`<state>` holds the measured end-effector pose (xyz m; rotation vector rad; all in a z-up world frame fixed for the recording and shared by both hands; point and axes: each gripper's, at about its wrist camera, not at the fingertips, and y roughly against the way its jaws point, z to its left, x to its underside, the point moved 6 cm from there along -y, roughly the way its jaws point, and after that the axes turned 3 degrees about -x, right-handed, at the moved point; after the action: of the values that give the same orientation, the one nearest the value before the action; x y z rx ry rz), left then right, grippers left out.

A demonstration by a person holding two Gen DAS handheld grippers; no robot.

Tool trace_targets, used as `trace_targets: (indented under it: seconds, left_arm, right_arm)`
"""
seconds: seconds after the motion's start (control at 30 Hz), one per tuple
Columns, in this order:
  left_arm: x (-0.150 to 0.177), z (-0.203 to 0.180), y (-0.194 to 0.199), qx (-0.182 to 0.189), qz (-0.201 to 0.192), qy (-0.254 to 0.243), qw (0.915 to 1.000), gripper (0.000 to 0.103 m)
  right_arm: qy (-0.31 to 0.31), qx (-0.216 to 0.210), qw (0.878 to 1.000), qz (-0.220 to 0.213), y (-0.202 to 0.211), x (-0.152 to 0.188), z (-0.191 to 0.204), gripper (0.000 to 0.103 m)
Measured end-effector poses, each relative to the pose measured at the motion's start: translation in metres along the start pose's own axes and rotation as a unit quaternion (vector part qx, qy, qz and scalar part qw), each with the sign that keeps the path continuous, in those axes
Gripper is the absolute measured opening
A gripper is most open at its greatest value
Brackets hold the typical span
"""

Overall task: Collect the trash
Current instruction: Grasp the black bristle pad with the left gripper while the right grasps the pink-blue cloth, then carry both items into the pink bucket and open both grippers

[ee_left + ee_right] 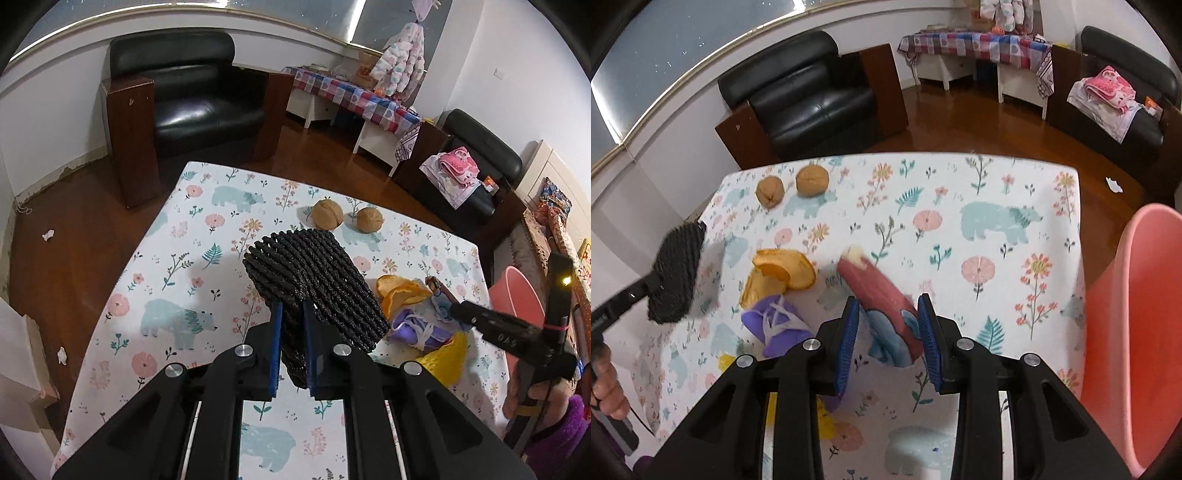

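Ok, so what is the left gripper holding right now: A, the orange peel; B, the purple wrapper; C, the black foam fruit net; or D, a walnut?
C: in the left wrist view the left gripper has its blue pads closed on the black foam fruit net, lifted off the tablecloth, while both walnuts and the orange peel lie on the cloth.
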<state>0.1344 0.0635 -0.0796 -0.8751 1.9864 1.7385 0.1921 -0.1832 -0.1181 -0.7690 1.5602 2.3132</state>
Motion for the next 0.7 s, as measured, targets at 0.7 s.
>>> trace_targets:
  seconds: [0.7]
  left_arm:
    - [-0.013, -0.103, 0.037, 0.094, -0.027, -0.077, 0.9923, 0.010]
  right_arm:
    - [-0.114, 0.061, 0.984, -0.120, 0.126, 0.032, -0.035, 0.015]
